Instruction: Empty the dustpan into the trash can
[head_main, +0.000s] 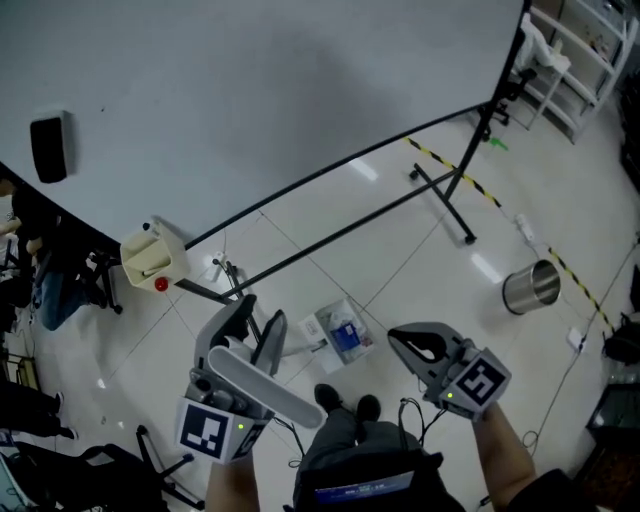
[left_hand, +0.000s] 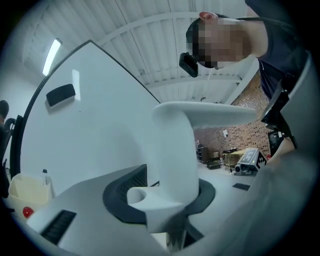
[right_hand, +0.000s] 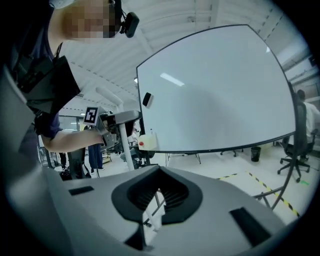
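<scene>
My left gripper (head_main: 252, 325) (left_hand: 165, 200) is shut on the white handle (head_main: 262, 388) (left_hand: 175, 155) of a long-handled dustpan. The handle rises between the jaws and bends sideways at the top. The pan (head_main: 342, 335) hangs low near the floor in front of my feet, with blue and white litter in it. From the right gripper view I see the left gripper and the handle top (right_hand: 121, 117) at the left. My right gripper (head_main: 415, 345) (right_hand: 159, 195) is shut and holds nothing. The shiny metal trash can (head_main: 530, 287) stands far right on the floor, apart from both grippers.
A large whiteboard (head_main: 250, 100) on a black stand (head_main: 445, 190) fills the upper view, with an eraser (head_main: 48, 148) and a beige holder (head_main: 152, 255) on it. Yellow-black tape (head_main: 470, 180) crosses the floor. White shelves (head_main: 580, 50) stand top right and chairs at the left edge.
</scene>
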